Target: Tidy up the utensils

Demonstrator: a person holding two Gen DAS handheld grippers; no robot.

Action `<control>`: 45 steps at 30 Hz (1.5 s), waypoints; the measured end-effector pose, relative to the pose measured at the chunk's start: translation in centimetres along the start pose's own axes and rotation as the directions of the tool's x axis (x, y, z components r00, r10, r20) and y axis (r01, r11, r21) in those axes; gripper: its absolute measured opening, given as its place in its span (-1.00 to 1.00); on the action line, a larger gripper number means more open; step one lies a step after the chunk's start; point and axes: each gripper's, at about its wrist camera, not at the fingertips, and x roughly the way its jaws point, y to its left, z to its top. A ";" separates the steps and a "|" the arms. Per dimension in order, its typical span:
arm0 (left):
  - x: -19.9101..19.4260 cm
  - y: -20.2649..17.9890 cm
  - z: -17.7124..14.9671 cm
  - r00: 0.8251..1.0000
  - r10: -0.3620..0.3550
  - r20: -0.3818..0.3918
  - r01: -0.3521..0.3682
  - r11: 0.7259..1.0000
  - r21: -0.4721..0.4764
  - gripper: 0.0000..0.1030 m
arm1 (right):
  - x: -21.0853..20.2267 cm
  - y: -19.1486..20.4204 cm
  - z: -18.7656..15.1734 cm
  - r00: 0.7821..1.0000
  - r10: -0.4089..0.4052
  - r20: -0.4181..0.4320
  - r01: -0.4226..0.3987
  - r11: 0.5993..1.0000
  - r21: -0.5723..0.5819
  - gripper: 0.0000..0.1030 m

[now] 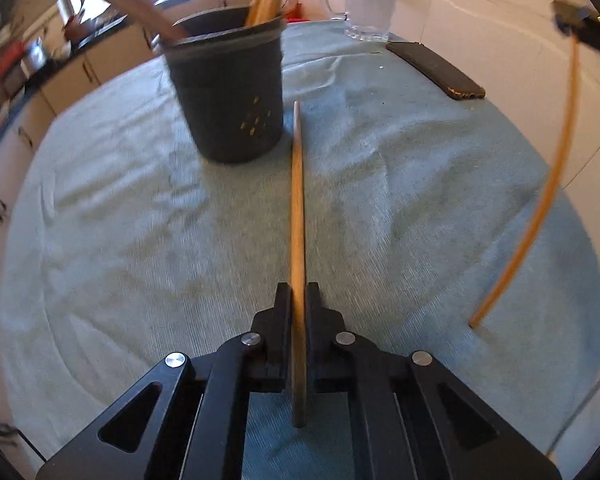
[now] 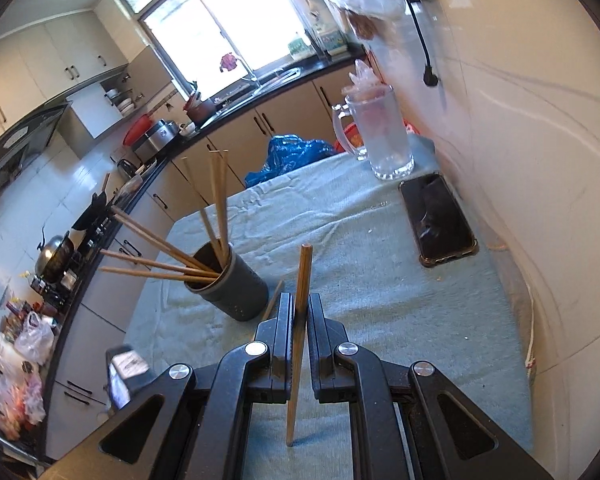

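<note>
A dark grey utensil holder (image 1: 228,92) stands on the pale green cloth (image 1: 120,208) and holds several wooden chopsticks (image 2: 168,252). My left gripper (image 1: 298,300) is shut on a wooden chopstick (image 1: 297,200) that points forward, its tip just right of the holder. My right gripper (image 2: 299,308) is shut on another wooden chopstick (image 2: 302,276), held above the cloth to the right of the holder (image 2: 232,284). In the left wrist view that chopstick (image 1: 540,208) hangs at the right from the right gripper (image 1: 576,24). The left gripper's chopstick (image 2: 274,300) peeks out beside the right fingers.
A glass mug (image 2: 380,136) stands at the cloth's far end, with a black phone (image 2: 440,220) beside it near the white wall (image 2: 540,160). A blue bag (image 2: 292,156) lies beyond the table. Kitchen counters and cabinets run along the left.
</note>
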 end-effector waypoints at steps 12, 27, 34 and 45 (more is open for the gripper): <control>-4.1 0.8 -3.8 0.996 -0.089 -0.016 0.089 0.996 -0.029 -0.74 | 6.7 -2.8 -0.5 0.989 0.006 -0.146 0.005 0.997 0.074 -0.83; 2.3 -1.9 4.6 1.000 0.006 -0.026 -0.005 1.000 0.022 -0.50 | 6.1 -1.1 -3.1 0.986 -0.023 -0.164 0.020 1.000 -0.020 -0.84; 0.7 -1.2 4.1 1.000 -0.007 0.010 0.007 1.000 -0.009 -0.89 | 4.6 0.7 -3.4 0.993 -0.009 -0.116 0.001 0.998 -0.063 -0.84; -11.0 -0.3 1.6 0.961 -0.057 0.270 0.072 0.996 -0.045 -0.88 | -1.0 5.6 -4.0 0.999 0.012 0.042 -0.004 0.983 -0.186 -0.86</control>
